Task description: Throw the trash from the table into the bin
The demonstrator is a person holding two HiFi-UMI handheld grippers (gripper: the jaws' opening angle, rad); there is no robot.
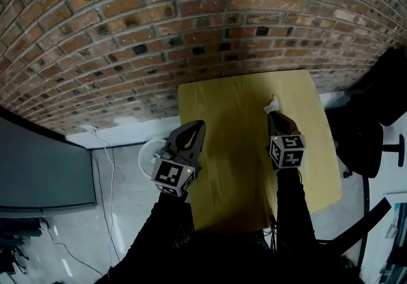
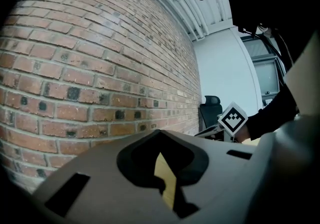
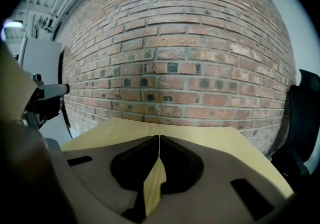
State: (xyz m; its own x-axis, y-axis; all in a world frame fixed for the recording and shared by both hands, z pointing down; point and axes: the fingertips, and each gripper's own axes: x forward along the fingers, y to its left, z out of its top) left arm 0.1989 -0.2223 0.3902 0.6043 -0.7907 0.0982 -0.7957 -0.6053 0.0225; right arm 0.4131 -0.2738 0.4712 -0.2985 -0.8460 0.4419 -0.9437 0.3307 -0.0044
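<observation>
A small white scrap of trash [image 1: 272, 105] sits right at the tip of my right gripper [image 1: 275, 113], over the far right part of the yellow table [image 1: 222, 105]. In the right gripper view the jaws [image 3: 159, 140] are closed, with only a thin white edge in the seam between them. My left gripper [image 1: 198, 125] hangs over the table's left edge. Its jaws [image 2: 159, 134] meet at the tip with nothing seen between them. A white round bin [image 1: 146, 152] stands on the floor left of the table, partly hidden by the left gripper.
A brick wall [image 1: 191, 22] runs close behind the table. A black office chair [image 1: 375, 136] stands at the right. A dark panel [image 1: 38, 168] and loose cables [image 1: 111, 181] are on the left floor. In the left gripper view, the right gripper's marker cube [image 2: 232, 119] shows.
</observation>
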